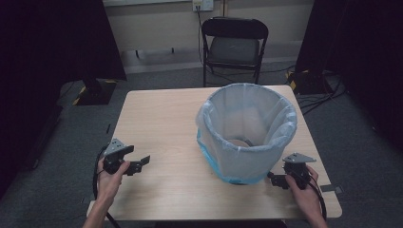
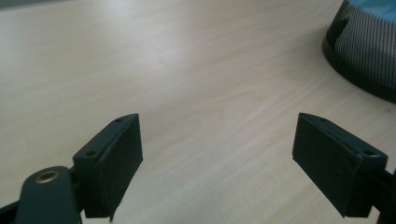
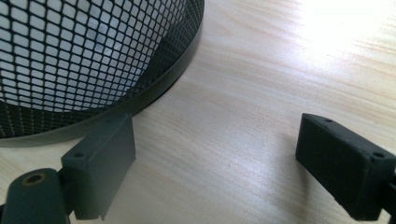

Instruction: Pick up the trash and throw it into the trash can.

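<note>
A black mesh waste bin (image 1: pixel 247 135) lined with a pale blue plastic bag stands upright right of the table's middle. Its mesh wall (image 3: pixel 84 60) fills the upper left of the right gripper view, and its base (image 2: pixel 364 56) shows at the top right of the left gripper view. My left gripper (image 1: pixel 141 164) is low over the table's front left, open, with bare wood between its jaws (image 2: pixel 217 158). My right gripper (image 1: pixel 277 180) sits by the bin's front right foot, also open (image 3: pixel 215 163), its left jaw close to the bin's bottom ring.
The light wooden table (image 1: pixel 166 123) has bare room on its left half and along the front edge. A black folding chair (image 1: pixel 234 45) stands behind the table. Cables and dark equipment (image 1: pixel 313 80) lie on the grey floor at the right.
</note>
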Demonstrator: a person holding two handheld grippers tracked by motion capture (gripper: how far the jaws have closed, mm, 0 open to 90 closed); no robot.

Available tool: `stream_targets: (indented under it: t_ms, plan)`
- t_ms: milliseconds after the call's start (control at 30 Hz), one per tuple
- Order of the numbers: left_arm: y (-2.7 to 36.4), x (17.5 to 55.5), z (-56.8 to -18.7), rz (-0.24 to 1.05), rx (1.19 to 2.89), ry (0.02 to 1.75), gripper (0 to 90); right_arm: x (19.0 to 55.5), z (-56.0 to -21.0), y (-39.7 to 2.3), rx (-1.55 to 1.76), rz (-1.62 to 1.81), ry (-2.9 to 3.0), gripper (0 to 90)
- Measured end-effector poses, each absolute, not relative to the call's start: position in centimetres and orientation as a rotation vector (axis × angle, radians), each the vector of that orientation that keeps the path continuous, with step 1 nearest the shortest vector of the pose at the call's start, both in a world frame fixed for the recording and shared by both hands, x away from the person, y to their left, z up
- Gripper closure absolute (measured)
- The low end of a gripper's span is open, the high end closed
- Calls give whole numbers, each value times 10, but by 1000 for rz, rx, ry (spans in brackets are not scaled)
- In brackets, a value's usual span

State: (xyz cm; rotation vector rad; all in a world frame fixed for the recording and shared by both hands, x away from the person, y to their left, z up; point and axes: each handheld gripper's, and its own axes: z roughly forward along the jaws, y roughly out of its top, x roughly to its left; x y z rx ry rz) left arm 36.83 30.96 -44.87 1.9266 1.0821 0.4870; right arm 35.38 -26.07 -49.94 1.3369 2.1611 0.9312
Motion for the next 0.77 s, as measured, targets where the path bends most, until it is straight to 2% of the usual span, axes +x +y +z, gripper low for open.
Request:
stream_targets:
  t_ms: [400, 600, 767]
  plan:
    - [300, 356, -494, 429, 2055, 1142, 159, 354, -499, -261, 1337, 931, 2161, 111]
    - [297, 353, -501, 501, 2077, 1134, 151, 354, -499, -261, 1337, 931, 2161, 111]
    - [296, 353, -501, 504, 2075, 1138, 150, 354, -499, -261, 1335, 931, 2161, 111]
